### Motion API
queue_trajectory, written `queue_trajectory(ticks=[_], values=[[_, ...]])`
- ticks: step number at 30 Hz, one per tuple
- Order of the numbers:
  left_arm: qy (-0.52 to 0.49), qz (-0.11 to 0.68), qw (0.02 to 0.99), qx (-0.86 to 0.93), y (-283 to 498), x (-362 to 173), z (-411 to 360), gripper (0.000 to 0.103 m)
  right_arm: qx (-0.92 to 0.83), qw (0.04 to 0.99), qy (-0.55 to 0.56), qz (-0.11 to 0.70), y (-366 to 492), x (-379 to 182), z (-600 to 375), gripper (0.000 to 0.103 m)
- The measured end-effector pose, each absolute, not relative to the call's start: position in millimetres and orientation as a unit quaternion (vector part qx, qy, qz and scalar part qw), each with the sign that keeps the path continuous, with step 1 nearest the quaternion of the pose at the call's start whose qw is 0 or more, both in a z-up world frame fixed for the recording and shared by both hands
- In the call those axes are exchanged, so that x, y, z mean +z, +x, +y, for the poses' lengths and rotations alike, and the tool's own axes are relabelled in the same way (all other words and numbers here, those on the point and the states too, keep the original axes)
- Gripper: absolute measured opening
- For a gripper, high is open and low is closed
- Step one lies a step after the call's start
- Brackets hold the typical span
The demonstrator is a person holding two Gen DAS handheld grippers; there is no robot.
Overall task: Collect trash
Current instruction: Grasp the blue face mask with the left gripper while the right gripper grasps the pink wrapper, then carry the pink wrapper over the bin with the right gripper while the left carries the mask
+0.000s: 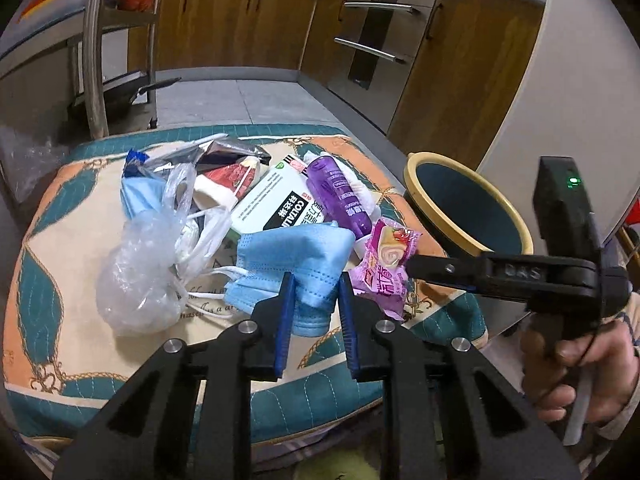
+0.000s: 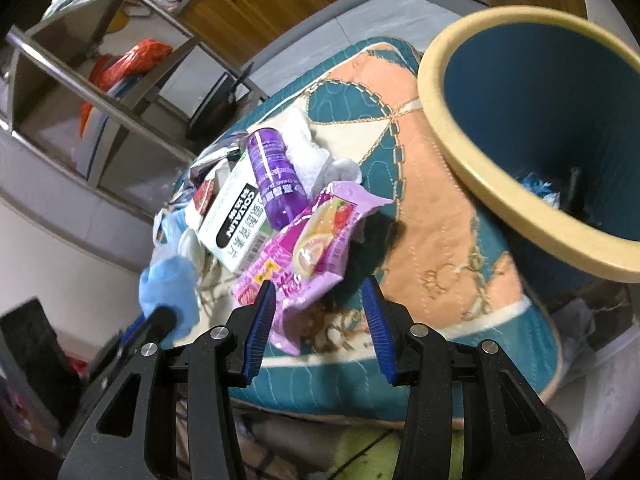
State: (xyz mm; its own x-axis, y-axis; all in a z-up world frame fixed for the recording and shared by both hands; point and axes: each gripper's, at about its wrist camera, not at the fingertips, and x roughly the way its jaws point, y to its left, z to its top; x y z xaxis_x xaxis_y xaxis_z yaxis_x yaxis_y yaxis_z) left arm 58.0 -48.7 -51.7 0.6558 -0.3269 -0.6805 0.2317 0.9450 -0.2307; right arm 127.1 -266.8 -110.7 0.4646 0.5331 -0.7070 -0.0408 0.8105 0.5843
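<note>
While the left gripper point(image 1: 316, 296) hovers low over the quilted cushion point(image 1: 60, 208), its blue-padded fingers stand a moderate way apart with a corner of the blue face mask point(image 1: 288, 256) lying between them; the pads do not appear to press the cloth, though the angle makes contact hard to judge. Just beyond its tips lies the heap of trash: a white box with dark lettering point(image 1: 276, 204) straight ahead, a purple bottle point(image 1: 340, 196) ahead and slightly right, a crumpled clear plastic bag point(image 1: 140, 272) off to the left, and a red-and-white wrapper point(image 1: 228, 180) farther ahead on the left. A pink snack wrapper point(image 1: 384, 268) sits just right of its right finger.

Coming in from the right side of the left wrist view, the right gripper point(image 1: 412, 266) reaches to that pink wrapper, held by a hand point(image 1: 580, 368) at the frame edge. Seen from its own camera, the right gripper point(image 2: 320, 300) is spread wide, with the pink snack wrapper point(image 2: 304, 248) touching its left finger and extending ahead between the pads without being clamped. The purple bottle point(image 2: 272, 176) and the white box point(image 2: 236, 224) lie just beyond the wrapper, ahead and left. The trash bin point(image 2: 436, 92), blue inside with a cream rim, stands ahead and to the right of this gripper, beside the cushion, with some scraps visible at its bottom.
</note>
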Motion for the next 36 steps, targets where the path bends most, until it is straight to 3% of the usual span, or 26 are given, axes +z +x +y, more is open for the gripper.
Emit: queue_trajectory(ticks=[3, 4, 6, 9, 29, 36], values=[[-0.068, 0.386, 0.907, -0.154, 58, -53, -48, 0.021, 0.173, 0.812, 0.265, 0.490, 135, -117, -263, 0.045], [-0.069, 0.386, 0.907, -0.155, 58, -54, -47, 0.021, 0.171, 0.811, 0.266, 0.493, 137, -120, -262, 0.042], [-0.068, 0.386, 0.907, -0.155, 58, -54, -47, 0.021, 0.171, 0.807, 0.267, 0.498, 138, -124, -260, 0.023], [-0.074, 0.385, 0.907, -0.154, 57, -55, -45, 0.021, 0.178, 0.808, 0.269, 0.493, 135, -123, -262, 0.019], [-0.067, 0.384, 0.905, -0.171, 54, -51, -50, 0.021, 0.180, 0.850, 0.150, 0.472, 108, -82, -273, 0.012], [-0.064, 0.385, 0.904, -0.174, 53, -52, -53, 0.021, 0.184, 0.857, 0.190, 0.442, 108, -69, -297, 0.011]])
